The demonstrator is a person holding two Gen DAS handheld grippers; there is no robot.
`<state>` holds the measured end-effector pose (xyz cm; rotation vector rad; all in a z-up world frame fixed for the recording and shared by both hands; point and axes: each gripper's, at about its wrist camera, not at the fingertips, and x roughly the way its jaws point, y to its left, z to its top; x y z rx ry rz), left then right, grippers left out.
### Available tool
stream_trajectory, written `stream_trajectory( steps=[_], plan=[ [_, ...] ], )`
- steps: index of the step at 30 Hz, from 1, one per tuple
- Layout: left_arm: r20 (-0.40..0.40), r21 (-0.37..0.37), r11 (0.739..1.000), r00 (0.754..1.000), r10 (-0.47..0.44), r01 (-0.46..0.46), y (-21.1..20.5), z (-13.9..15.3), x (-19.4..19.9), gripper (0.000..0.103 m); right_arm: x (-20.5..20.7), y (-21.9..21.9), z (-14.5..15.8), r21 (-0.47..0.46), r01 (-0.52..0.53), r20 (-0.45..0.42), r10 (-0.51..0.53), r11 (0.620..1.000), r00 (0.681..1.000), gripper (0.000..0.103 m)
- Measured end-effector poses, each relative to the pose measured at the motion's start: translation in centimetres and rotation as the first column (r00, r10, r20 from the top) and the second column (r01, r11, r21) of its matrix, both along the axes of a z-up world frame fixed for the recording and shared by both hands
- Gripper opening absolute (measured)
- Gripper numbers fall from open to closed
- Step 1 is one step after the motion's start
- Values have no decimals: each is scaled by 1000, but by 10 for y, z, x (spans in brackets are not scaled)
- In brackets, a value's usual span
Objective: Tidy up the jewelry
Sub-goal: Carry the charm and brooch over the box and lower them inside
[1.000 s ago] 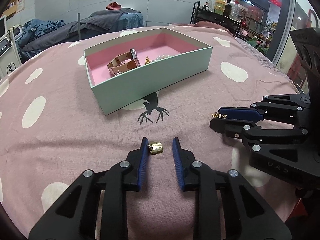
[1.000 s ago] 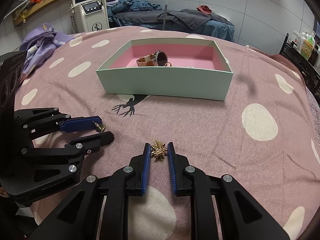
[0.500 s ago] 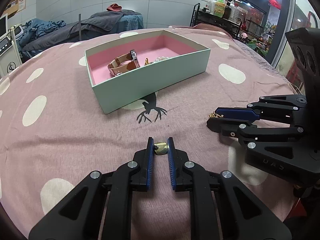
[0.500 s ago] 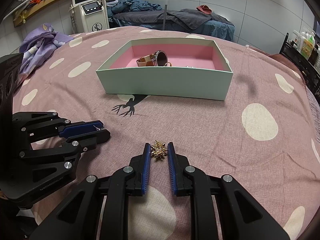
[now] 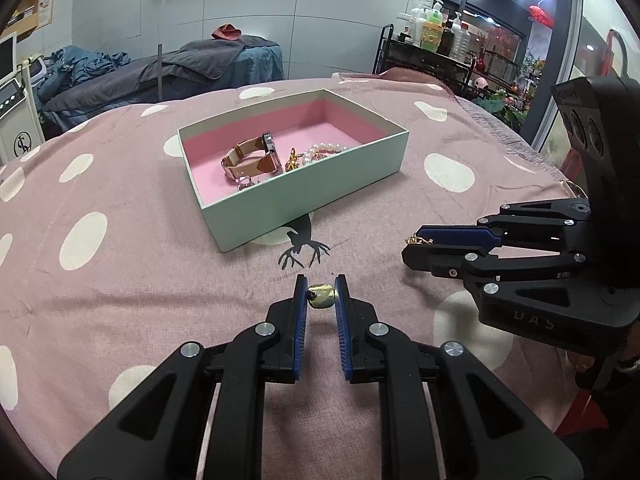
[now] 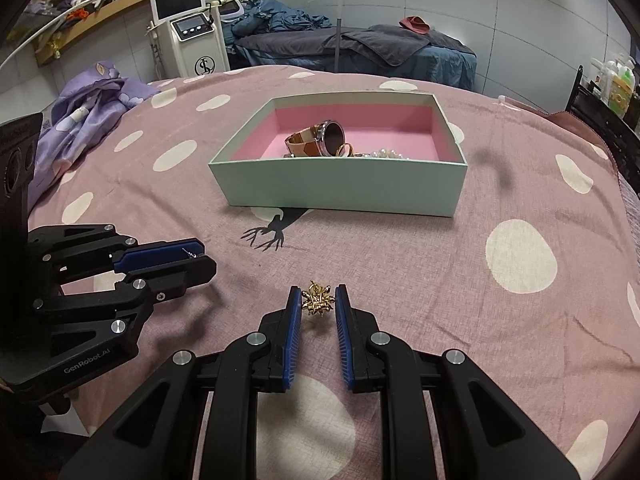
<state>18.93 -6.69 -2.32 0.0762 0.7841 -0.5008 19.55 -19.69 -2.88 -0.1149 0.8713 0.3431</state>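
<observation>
My left gripper (image 5: 321, 285) is shut on a small gold bead-like earring (image 5: 321, 296), low over the pink spotted cloth. My right gripper (image 6: 318, 293) is shut on a spiky gold brooch (image 6: 317, 302). Each gripper also shows in the other's view: the right gripper (image 5: 412, 245) on the right with a bit of gold at its tips, the left gripper (image 6: 202, 257) on the left. Ahead of both stands an open mint box (image 5: 316, 202) with pink lining. It holds a tan-strapped watch (image 5: 252, 156), a pearl bracelet (image 5: 326, 149) and small gold pieces.
The pink cloth (image 6: 420, 264) with white spots and a black deer print (image 6: 268, 236) covers the table. A purple garment (image 6: 88, 108) lies at its far left edge. Beyond stand a white machine (image 6: 192, 40), a covered bed and a rack of bottles (image 5: 436, 36).
The left jaws have closed from wide apart onto the gold earring. The right gripper keeps its hold on the brooch and has hardly moved.
</observation>
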Motion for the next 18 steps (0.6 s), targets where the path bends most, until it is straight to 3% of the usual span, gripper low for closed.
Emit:
stream_trajectory(
  steps=[18],
  plan=[
    [49,2,1000,999,3,-3,3,25,27,14,22,1,29,14,-28,65,27,1000,998,17]
  ],
)
